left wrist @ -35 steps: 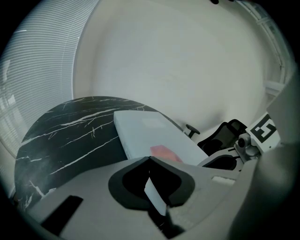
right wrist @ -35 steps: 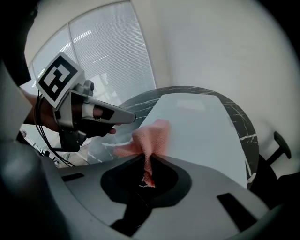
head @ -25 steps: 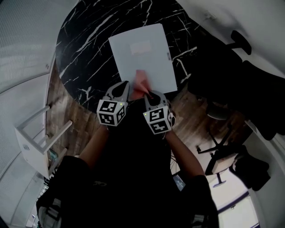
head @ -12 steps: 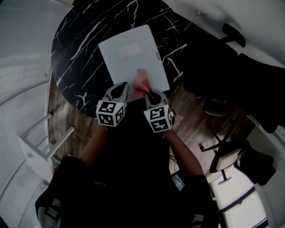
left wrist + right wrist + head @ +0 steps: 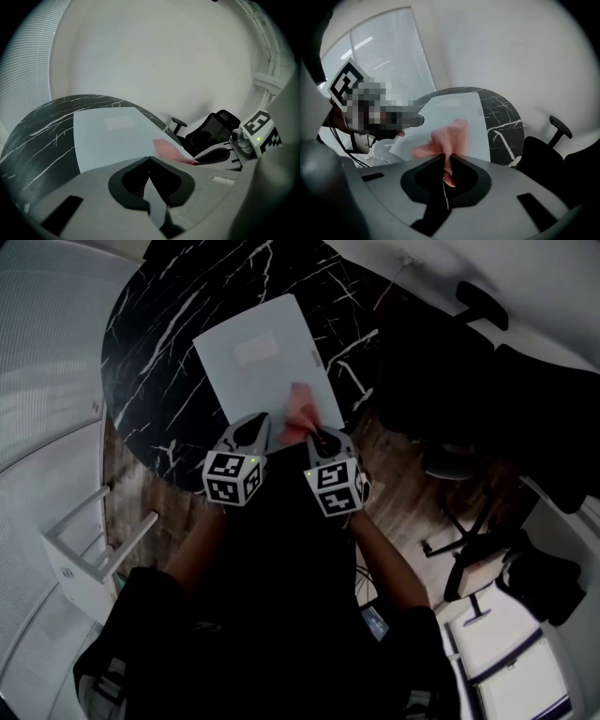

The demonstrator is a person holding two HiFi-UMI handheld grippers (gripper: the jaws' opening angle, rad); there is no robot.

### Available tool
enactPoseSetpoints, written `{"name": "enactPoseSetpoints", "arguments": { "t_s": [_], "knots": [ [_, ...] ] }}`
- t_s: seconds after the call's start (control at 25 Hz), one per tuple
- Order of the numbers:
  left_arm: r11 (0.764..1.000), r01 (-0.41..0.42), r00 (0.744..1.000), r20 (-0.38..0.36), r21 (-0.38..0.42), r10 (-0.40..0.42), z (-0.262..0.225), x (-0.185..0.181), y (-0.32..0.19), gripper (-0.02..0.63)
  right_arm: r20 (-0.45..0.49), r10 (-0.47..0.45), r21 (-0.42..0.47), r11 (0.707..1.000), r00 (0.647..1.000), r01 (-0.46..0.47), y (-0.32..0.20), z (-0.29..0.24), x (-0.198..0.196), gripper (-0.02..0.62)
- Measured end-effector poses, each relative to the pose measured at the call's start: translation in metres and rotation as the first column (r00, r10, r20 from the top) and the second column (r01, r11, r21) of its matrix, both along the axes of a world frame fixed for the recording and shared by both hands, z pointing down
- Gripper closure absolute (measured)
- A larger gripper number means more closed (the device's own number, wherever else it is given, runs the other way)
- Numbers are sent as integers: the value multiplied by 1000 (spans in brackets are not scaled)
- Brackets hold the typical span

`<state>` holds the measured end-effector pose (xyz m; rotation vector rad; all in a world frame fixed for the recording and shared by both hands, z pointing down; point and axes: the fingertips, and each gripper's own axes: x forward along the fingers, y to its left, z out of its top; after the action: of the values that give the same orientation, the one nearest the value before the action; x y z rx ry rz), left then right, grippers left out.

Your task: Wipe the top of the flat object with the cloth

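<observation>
Head view: the white board (image 5: pixel 258 362) lies on the black marble bench (image 5: pixel 159 334), with the pink cloth (image 5: pixel 298 413) on its near edge. Left gripper view: the left gripper (image 5: pixel 149 158) has its jaws together, nothing in them. Right gripper view: the right gripper (image 5: pixel 443 161) jaws pinch the cloth.

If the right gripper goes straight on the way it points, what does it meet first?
The right gripper leads with its clamped pink cloth, which would meet the top of the white folder first, near its close edge; depth is unclear, so it may already touch.
</observation>
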<state>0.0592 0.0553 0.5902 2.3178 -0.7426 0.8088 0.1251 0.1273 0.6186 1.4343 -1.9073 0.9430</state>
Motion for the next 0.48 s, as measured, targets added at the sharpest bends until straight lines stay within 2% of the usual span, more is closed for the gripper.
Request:
{"name": "enactPoseSetpoints", "arguments": {
  "t_s": [0.48],
  "knots": [
    [999, -33, 999, 4, -3, 33, -1, 26, 4, 607, -21, 62, -14, 998, 998, -63, 3, -5, 39, 571]
  ]
}}
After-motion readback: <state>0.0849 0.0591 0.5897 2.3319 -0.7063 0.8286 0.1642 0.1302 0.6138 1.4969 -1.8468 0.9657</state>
